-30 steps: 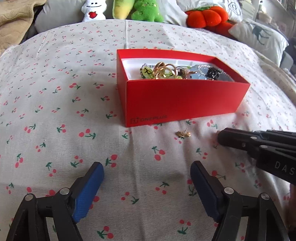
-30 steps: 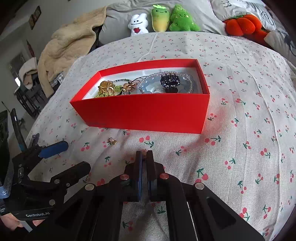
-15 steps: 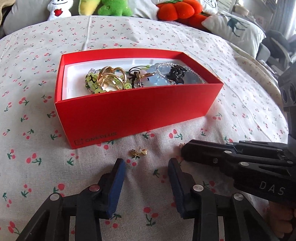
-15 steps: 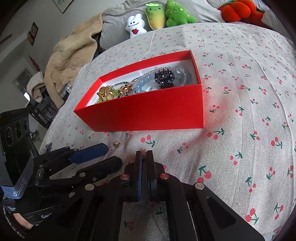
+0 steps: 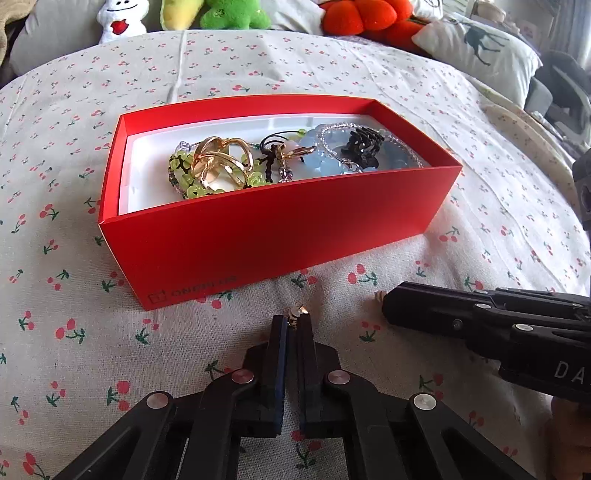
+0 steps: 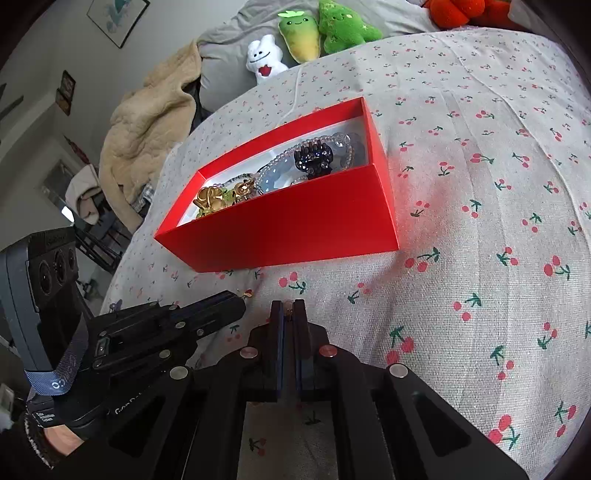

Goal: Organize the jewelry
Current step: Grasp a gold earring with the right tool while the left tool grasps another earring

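Observation:
A red box (image 5: 280, 229) on the cherry-print bedspread holds gold rings (image 5: 221, 162), green beads, a blue bracelet (image 5: 321, 158) and a black hair claw (image 5: 364, 144); it also shows in the right wrist view (image 6: 295, 225). My left gripper (image 5: 292, 321) is shut on a small gold earring (image 5: 297, 312) just in front of the box. My right gripper (image 6: 289, 308) is shut, with a small gold piece (image 6: 289, 310) showing between its tips. A tiny gold bit (image 5: 378, 295) shows at its tip in the left wrist view.
Plush toys (image 5: 229, 13) and pillows (image 5: 476, 35) line the far side of the bed. A beige blanket (image 6: 147, 122) hangs off the left edge. The two grippers sit close together in front of the box.
My left gripper moved forward and closed on the small gold earring. The right gripper stayed shut and shifted a little.

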### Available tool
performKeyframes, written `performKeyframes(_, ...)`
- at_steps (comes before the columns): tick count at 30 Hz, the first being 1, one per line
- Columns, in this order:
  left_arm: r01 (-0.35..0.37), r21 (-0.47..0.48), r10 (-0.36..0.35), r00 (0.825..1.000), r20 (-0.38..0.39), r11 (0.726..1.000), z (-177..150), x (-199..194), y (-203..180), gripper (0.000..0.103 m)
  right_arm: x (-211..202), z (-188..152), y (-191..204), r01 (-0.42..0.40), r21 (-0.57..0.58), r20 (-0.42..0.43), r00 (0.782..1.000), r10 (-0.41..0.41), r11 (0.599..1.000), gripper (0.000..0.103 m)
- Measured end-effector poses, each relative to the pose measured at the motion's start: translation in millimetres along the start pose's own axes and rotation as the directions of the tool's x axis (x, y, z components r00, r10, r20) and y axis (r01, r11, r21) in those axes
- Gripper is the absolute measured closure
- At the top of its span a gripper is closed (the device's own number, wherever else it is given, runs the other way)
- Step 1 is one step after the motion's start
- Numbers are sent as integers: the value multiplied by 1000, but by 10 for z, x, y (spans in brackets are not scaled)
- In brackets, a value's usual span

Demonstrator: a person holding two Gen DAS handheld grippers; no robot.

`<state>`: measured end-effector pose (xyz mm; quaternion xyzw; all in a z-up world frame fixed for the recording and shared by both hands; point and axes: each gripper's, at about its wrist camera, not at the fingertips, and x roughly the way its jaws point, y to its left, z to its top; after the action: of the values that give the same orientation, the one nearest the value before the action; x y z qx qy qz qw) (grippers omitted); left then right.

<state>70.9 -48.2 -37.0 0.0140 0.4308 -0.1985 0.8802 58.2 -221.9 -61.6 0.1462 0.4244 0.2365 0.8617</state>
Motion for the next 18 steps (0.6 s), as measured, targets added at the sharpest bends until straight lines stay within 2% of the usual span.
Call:
performKeyframes(12,26,-18,-27,1000,-6,999,-41,-124,-18,103,-68,12,49,3,-26,32,999,-3,1000,99)
performKeyframes(16,4,-12,-4,1000,13,1000,-34,-173,-3,102,-120,22,8,-11,-10,56,998,12,1000,99)
performKeyframes(17,2,-15,-1,1000,8,1000,-27,-161,9,97,-138,17,-10,-16,-1,62,998,16,1000,99)
performKeyframes(18,3,-18,-3,1000,1,1000,-19,-139,21,84,-155,14,-29,-23,8,67,997,22,1000,99)
